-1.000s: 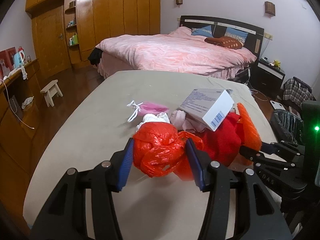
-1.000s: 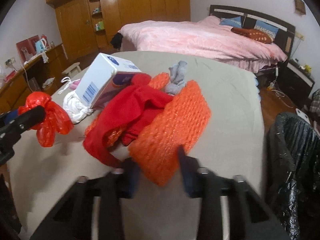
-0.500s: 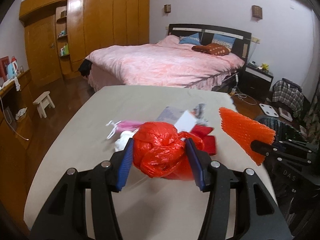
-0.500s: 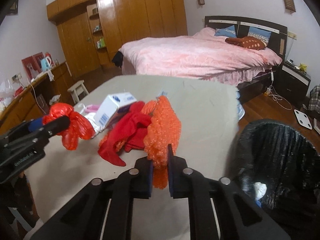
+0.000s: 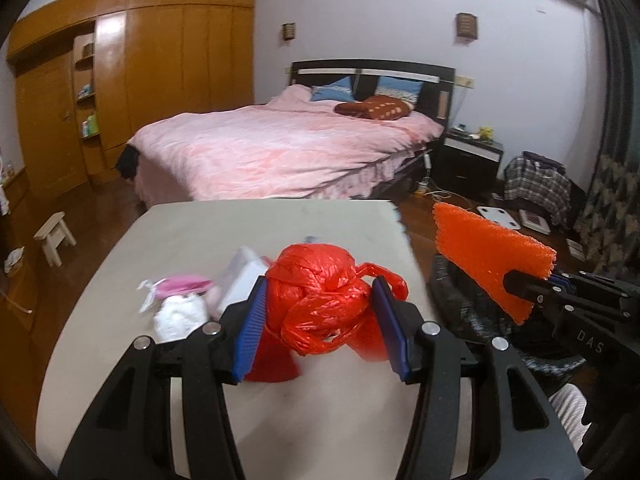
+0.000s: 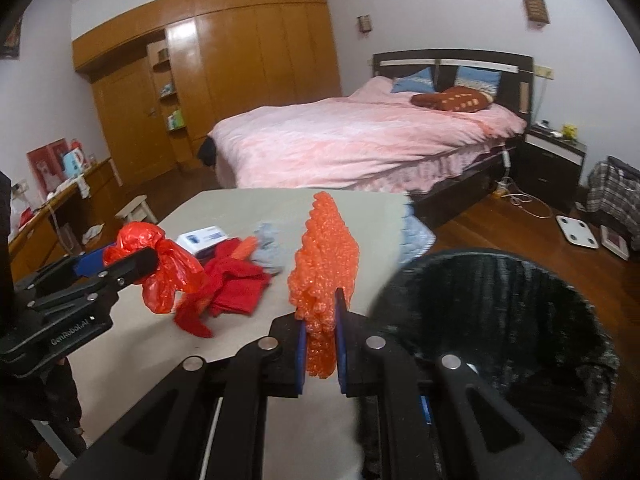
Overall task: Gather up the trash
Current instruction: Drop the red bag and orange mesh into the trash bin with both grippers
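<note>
My left gripper (image 5: 320,320) clamps the red plastic bag (image 5: 320,300) above the table (image 5: 200,232); it looks light and crushable. My right gripper (image 6: 320,344) pinches the orange bubble wrap (image 6: 326,264) by its lower edge, beside the black bin (image 6: 500,320); soft, so I judge an edge hold enough.

Orange bubble wrap (image 6: 324,264): lifted off the pile on the bench (image 6: 224,332), now upright at frame centre.
Trash bin (image 6: 500,320): from right edge to filling lower right.
Red bag (image 5: 320,300): raised above bench.
</note>
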### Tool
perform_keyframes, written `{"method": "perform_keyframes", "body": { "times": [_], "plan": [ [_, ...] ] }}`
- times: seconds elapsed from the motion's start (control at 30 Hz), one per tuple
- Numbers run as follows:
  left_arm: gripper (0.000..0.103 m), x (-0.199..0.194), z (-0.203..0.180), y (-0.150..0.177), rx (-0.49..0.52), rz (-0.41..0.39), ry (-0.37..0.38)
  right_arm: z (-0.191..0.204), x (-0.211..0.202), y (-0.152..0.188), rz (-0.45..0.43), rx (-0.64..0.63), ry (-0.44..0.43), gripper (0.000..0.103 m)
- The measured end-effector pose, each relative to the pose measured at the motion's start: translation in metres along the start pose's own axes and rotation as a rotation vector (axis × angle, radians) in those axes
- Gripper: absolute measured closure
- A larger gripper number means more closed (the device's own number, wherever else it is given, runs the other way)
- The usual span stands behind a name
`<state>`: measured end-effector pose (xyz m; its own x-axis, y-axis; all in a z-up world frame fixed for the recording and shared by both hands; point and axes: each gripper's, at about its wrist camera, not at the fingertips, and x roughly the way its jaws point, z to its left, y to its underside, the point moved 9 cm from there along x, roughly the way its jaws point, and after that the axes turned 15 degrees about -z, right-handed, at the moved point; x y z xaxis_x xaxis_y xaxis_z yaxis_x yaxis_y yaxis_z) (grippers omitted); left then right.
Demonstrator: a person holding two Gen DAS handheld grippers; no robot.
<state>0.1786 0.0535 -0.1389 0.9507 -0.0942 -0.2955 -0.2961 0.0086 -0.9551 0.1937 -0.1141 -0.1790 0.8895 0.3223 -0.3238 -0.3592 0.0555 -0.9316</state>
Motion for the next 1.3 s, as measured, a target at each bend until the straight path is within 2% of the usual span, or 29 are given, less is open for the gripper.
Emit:
{"method": "perform_keyframes", "body": {
  "times": [0.5,0.7,0.93,1.07,1.13,1.2,1.23,1.3],
  "plan": [
    [0.052,0.027,-0.12,-0.01,0.063,-0.024,0.206,-0.106,-0.043,-0.001,-0.027,0.049,0.192,0.091],
    [0.052,0.041,-0.166,-0.007,0.09,-0.025,0.276,-0.134,-0.054,0.004,-0.026,0.063,0.241,0.091],
    [0.052,0.063,-0.199,0.001,0.107,0.001,0.328,-0.161,-0.059,0.017,-0.013,0.084,0.288,0.091],
    [0.046,0.075,-0.216,0.006,0.109,0.025,0.366,-0.171,-0.059,0.023,-0.001,0.089,0.31,0.09],
    [0.042,0.08,-0.223,0.008,0.112,0.039,0.39,-0.177,-0.061,0.027,0.008,0.09,0.329,0.082],
    [0.033,0.081,-0.225,0.008,0.116,0.038,0.39,-0.183,-0.063,0.028,0.007,0.089,0.347,0.065],
    [0.031,0.081,-0.224,0.007,0.114,0.034,0.39,-0.186,-0.064,0.027,0.004,0.088,0.354,0.063],
    [0.026,0.08,-0.222,0.005,0.101,0.032,0.392,-0.188,-0.067,0.026,0.0,0.081,0.366,0.052]
  ]
}}
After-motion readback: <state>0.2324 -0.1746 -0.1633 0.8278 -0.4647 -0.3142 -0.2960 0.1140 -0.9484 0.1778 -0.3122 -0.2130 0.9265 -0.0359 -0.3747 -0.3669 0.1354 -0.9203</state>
